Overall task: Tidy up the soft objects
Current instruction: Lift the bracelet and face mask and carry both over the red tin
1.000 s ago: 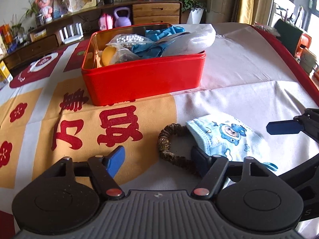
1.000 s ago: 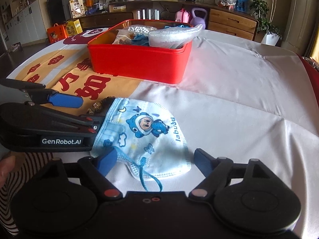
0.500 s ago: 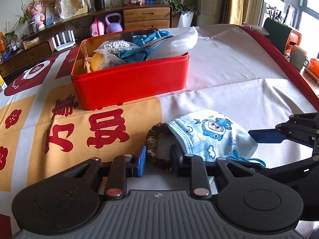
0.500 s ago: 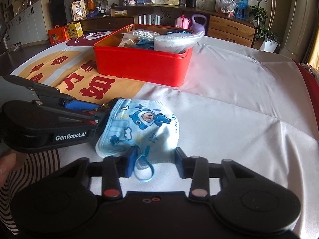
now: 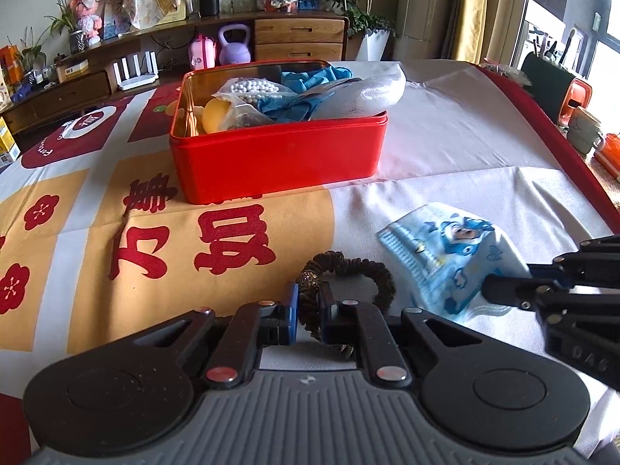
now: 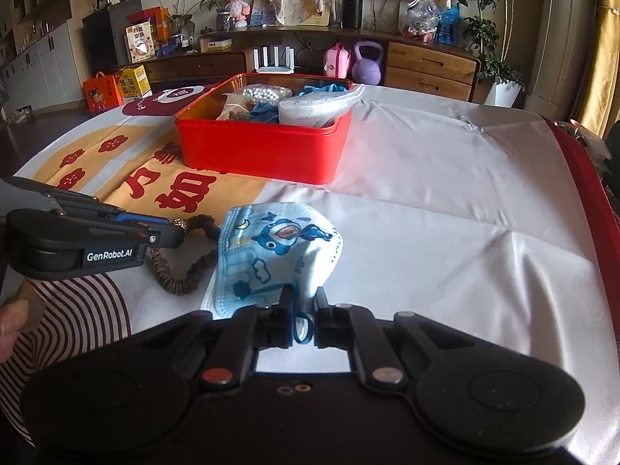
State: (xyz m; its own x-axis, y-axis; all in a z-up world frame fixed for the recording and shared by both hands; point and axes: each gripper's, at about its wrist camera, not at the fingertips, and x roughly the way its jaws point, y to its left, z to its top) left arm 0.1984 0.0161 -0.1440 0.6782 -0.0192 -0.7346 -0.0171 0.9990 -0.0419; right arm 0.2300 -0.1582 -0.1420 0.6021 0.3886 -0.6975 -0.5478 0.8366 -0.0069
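A brown hair scrunchie [image 5: 350,271] lies on the tablecloth; my left gripper [image 5: 309,312] is shut on its near side. It also shows in the right wrist view [image 6: 182,271]. A blue cartoon face mask [image 6: 271,255] is pinched at its near edge by my right gripper [image 6: 304,312], its far part lifted and crumpled; it shows in the left wrist view [image 5: 449,255] too. A red tin box [image 5: 279,155] holding soft items stands further back, also in the right wrist view [image 6: 263,147].
The box holds blue gloves [image 5: 306,89], a white bag [image 5: 360,97] and a bag of beads [image 5: 252,89]. The tablecloth [image 6: 445,209] has a red edge [image 6: 581,178] at right. Cabinets [image 6: 426,66] stand behind the table.
Both grippers closed from open: the left onto the scrunchie, the right onto the mask. The mask's far part has lifted and bunched up; the scrunchie has come clear of it.
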